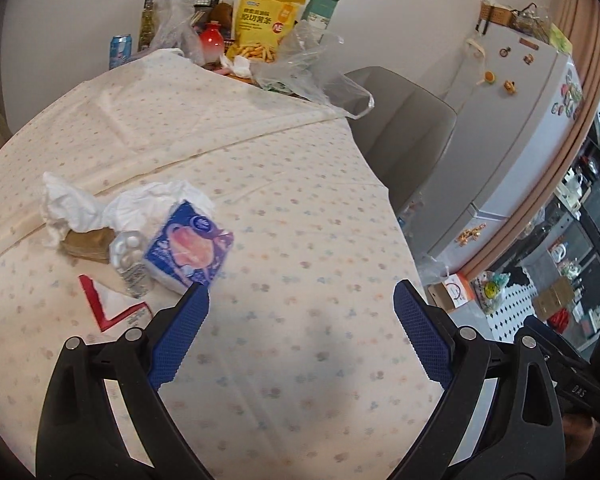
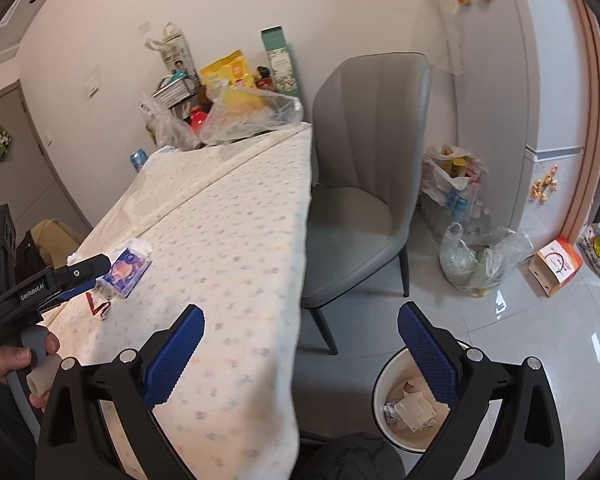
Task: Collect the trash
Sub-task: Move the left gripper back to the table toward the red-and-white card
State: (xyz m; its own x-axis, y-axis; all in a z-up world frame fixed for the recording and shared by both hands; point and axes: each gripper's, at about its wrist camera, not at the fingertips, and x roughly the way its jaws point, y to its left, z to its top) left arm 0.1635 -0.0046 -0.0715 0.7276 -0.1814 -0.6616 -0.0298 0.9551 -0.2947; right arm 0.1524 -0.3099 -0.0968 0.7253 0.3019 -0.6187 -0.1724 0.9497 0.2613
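Left claw (image 1: 300,336) up close, blue pads spread wide over the dotted cloth on the tabletop (image 1: 300,200), nothing between them! The trash pile sits just ahead and off to the left of its left finger: a blue tissue pack (image 1: 188,246), crumpled white paper (image 1: 76,204), a brown folded piece (image 1: 86,244) and a small clear wrapper (image 1: 128,258), all bunched together and touching. Over to the right claw (image 2: 300,354), also gaping wide and empty, poised over the tabletop's edge, with the white bin (image 2: 400,404) on the floor just behind its right finger, scraps already inside.
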